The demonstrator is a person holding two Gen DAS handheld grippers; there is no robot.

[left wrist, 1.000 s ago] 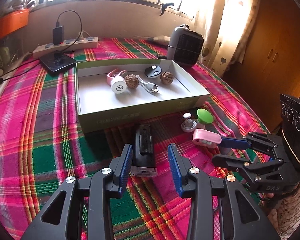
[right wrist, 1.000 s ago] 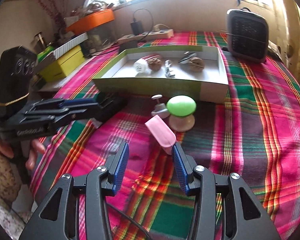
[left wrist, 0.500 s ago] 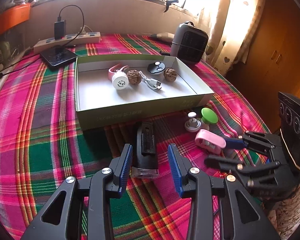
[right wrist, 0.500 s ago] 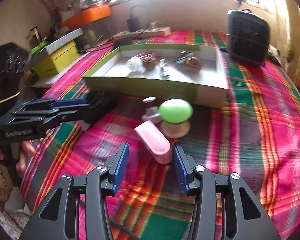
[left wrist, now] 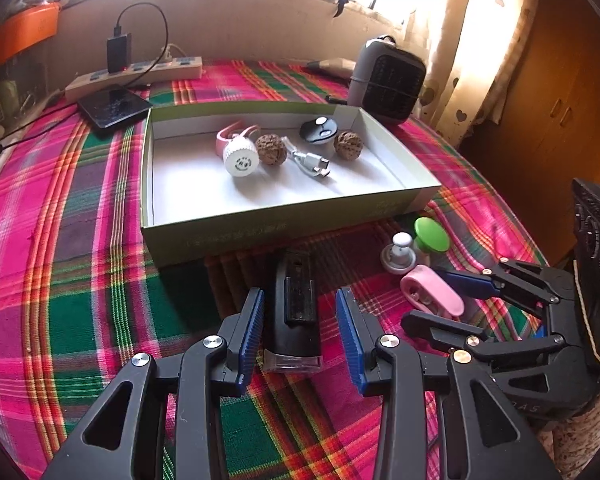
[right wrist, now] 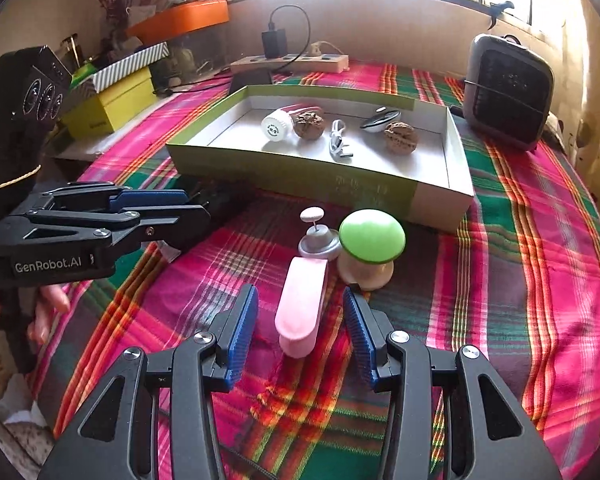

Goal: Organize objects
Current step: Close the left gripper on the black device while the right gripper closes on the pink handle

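Observation:
A shallow green box (left wrist: 260,227) with a white floor holds a white and pink cap, two walnuts, a cable adapter and a small black disc. My left gripper (left wrist: 300,332) is open, its jaws either side of a black oblong device (left wrist: 296,312) lying on the plaid cloth. My right gripper (right wrist: 300,328) is open, its jaws either side of a pink clip (right wrist: 302,304). Just beyond the clip stand a green mushroom-shaped object (right wrist: 370,246) and a small grey knob (right wrist: 318,236). The box also shows in the right wrist view (right wrist: 300,172).
A grey heater (right wrist: 508,92) stands at the back right. A power strip with a charger (left wrist: 136,72) and a dark phone (left wrist: 114,106) lie at the back left. A yellow box (right wrist: 108,100) and an orange planter (right wrist: 180,18) sit beside the table.
My right gripper has moved forward, so the pink clip now lies between its jaws. My left gripper has stayed around the black device with little change.

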